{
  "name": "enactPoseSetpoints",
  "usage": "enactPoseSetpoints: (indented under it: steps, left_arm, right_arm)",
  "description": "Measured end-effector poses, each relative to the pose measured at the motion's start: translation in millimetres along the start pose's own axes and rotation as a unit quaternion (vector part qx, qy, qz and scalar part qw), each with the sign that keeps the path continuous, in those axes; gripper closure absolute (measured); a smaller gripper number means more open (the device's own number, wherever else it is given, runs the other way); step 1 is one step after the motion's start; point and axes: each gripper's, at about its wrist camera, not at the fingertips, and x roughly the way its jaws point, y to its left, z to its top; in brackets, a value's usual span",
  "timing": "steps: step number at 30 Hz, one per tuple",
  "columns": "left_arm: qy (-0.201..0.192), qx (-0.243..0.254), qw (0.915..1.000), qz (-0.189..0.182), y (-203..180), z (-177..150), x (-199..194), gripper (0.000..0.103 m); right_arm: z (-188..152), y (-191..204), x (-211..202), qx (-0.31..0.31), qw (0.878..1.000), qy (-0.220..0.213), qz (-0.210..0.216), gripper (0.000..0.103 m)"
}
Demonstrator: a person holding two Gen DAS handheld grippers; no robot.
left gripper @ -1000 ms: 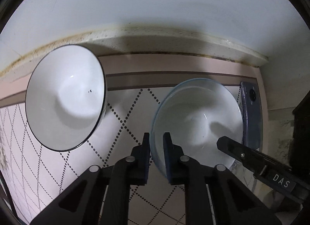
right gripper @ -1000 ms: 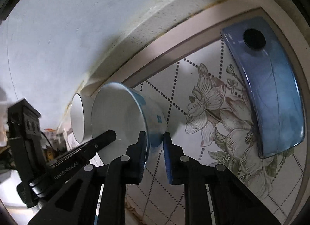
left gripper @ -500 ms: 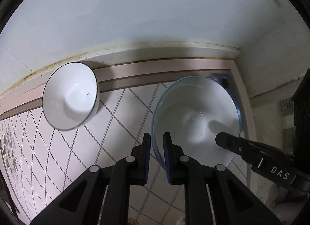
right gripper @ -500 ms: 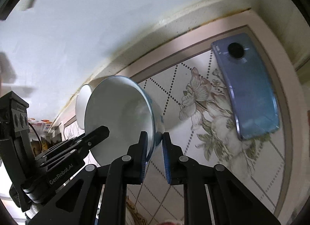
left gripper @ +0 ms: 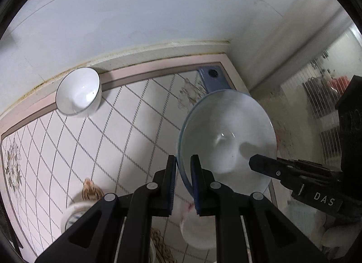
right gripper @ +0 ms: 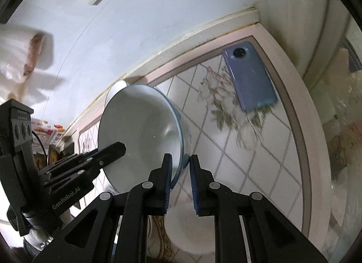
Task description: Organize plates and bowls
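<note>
Both grippers' fingers (left gripper: 197,172) clench opposite rims of the blue-rimmed bowl (left gripper: 228,136), held above the table (left gripper: 117,127).

Desk (left gripper: 126,127) centre open beneath me; white bowl (left gripper: 78,90) and phone (right gripper: 248,79) crowd the back wall.

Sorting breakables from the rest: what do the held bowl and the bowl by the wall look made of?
Held bowl: probably glazed ceramic, glossy white with a blue rim and sharp highlights. Bowl by the wall: likely the same, shiny white with a thin dark rim.
</note>
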Motion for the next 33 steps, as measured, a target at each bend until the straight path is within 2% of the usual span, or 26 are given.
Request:
enactPoseSetpoints:
  steps: [7,15,23,33]
  left_arm:
    - [0.027,0.012,0.9994,-0.016,-8.1,-45.0,1.3,0.092]
    - [0.066,0.027,0.9974,-0.012,-15.4,-78.1,28.6,0.092]
    - [0.087,0.044,0.9953,0.001,-19.4,-92.9,47.9,0.092]
    - [0.104,0.060,0.9926,0.017,-19.2,-103.7,61.2,0.092]
  right_arm:
    - [-52.6,-5.5,-22.0,0.003,1.000,0.011,-0.005,0.086]
    - [-98.7,-27.8,-4.8,0.025,0.998,0.048,-0.019,0.086]
    - [-120.3,-45.5,18.6,0.039,0.996,0.078,-0.026,0.086]
    - [-125.9,-47.8,35.8,0.036,0.993,0.102,-0.036,0.086]
